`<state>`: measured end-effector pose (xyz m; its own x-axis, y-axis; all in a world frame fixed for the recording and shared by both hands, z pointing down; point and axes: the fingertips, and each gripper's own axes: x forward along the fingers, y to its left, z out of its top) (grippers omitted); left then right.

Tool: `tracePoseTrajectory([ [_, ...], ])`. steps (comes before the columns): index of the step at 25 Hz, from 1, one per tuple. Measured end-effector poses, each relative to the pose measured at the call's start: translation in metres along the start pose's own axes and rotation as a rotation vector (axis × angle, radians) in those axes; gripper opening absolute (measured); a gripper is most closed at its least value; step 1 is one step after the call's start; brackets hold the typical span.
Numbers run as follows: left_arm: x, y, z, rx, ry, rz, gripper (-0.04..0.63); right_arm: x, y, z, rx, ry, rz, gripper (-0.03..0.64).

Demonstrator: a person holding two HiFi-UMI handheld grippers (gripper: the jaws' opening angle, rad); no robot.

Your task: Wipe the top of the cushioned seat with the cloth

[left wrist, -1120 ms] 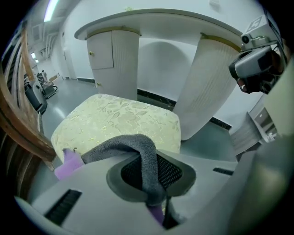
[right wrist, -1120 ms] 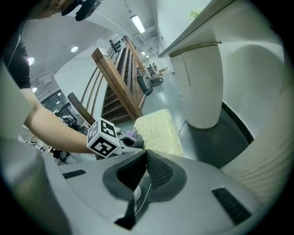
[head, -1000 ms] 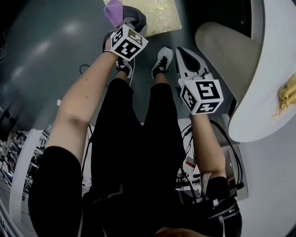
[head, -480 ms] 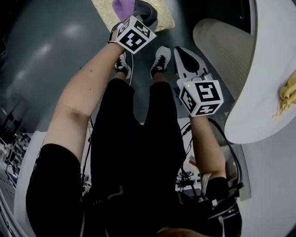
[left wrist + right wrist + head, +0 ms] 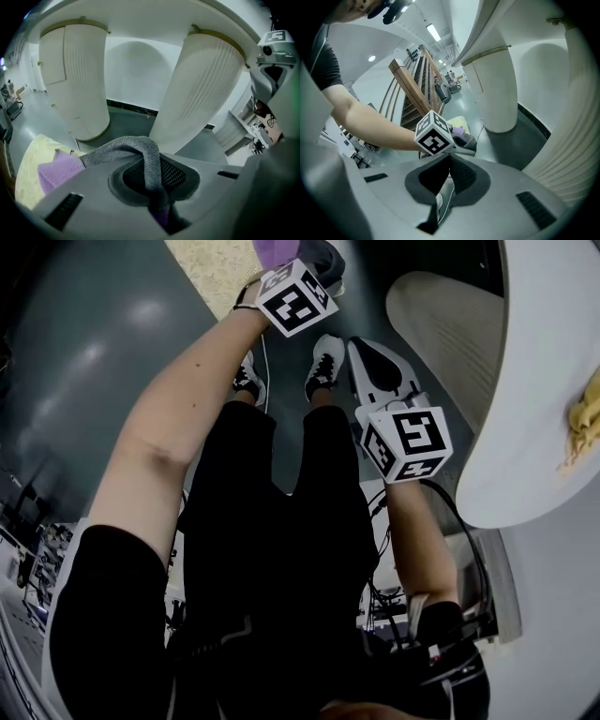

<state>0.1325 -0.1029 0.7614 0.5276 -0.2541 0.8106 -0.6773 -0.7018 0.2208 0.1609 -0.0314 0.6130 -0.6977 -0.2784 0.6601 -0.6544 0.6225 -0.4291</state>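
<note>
A pale yellow cushioned seat [image 5: 217,266] lies on the grey floor at the top of the head view, ahead of the person's shoes. My left gripper [image 5: 305,259] reaches out over it, shut on a purple and grey cloth [image 5: 277,251]. In the left gripper view the cloth [image 5: 146,159] loops out from between the jaws, its purple part hanging toward the seat [image 5: 27,164] at lower left. My right gripper [image 5: 362,345] hangs lower right of the left one, above the floor. Its jaws [image 5: 449,161] meet at the tips with nothing between them.
Two cream ribbed columns [image 5: 82,79] stand beyond the seat under a white tabletop [image 5: 553,352] that carries something yellow [image 5: 583,423]. A wooden rack [image 5: 411,89] stands to the left in the right gripper view. Cables trail on the floor by the person's shoes [image 5: 324,362].
My left gripper has carried the cloth farther forward and rightward over the seat, toward the top edge of the head view. The right gripper has barely shifted.
</note>
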Motion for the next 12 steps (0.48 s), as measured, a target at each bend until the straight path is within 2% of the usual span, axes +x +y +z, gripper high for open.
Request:
tracePoseTrajectory([
  [5,0.017,-0.012,0.006,0.143,0.08,-0.05,0.04,-0.009,0.003,0.002,0.011,-0.03,-0.019,0.006],
  [9,0.019,-0.03,0.006,0.352,0.078,-0.08,0.039,-0.027,0.003,0.003,0.054,-0.069,-0.055,0.006],
  [10,0.015,-0.033,0.004,0.362,0.07,-0.087,0.039,-0.032,0.004,0.005,0.067,-0.081,-0.066,0.006],
  [12,0.007,-0.039,-0.007,0.332,0.073,-0.111,0.039,-0.038,0.007,0.008,0.096,-0.102,-0.087,0.006],
])
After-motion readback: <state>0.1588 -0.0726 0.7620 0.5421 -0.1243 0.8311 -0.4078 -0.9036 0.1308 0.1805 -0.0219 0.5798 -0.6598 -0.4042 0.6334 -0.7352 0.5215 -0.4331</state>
